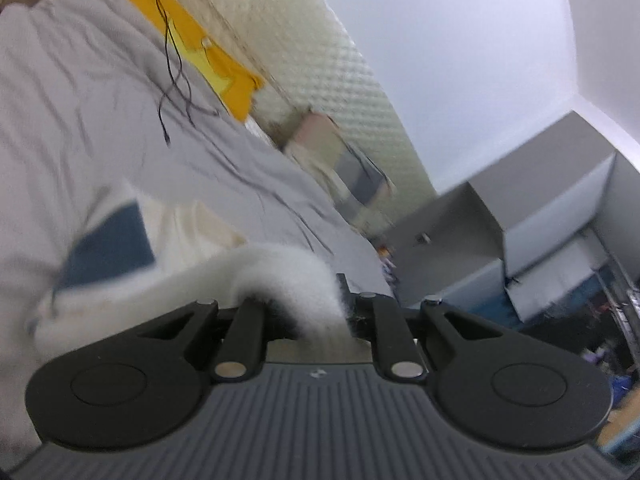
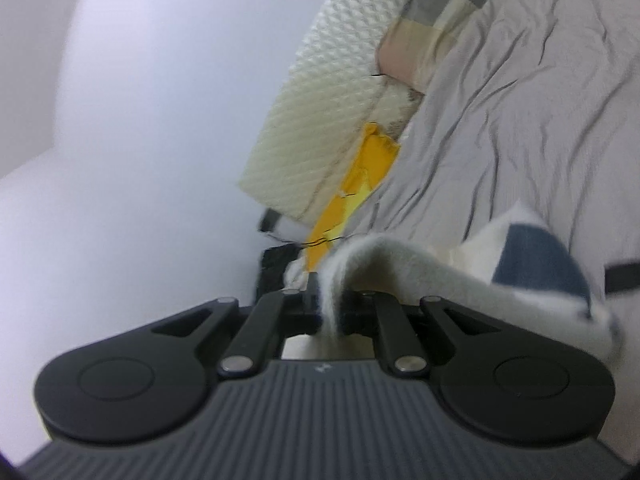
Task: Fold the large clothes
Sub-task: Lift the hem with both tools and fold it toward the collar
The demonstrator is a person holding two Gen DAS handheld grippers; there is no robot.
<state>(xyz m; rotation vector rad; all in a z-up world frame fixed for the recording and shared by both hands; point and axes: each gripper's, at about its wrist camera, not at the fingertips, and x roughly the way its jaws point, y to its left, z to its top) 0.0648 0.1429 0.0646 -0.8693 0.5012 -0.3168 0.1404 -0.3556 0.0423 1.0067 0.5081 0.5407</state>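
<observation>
Sweater (image 1: 168, 264), fuzzy white with a dark blue patch, lifted over a wrinkled grey bedsheet (image 1: 120, 92); no legible label or writing. Left gripper (image 1: 316, 316) and right gripper (image 2: 330, 312) each clamp an edge of it.

A bed (image 1: 100, 92) carries everything here, covered by a wrinkled pale grey sheet (image 2: 520, 100). A thin black cable (image 1: 176, 76) trails in loops across the sheet. Along the far edge, a yellow cloth (image 1: 208, 52) lies flat beside a cream quilted headboard (image 1: 320, 60), with the cable crossing it. Farther along that edge rests a pillow (image 2: 440, 12) in grey, cream and pink checks. A fluffy white garment (image 1: 168, 248) with a blue patch partly lies on the sheet, though blur makes it hard to tell how much touches.
</observation>
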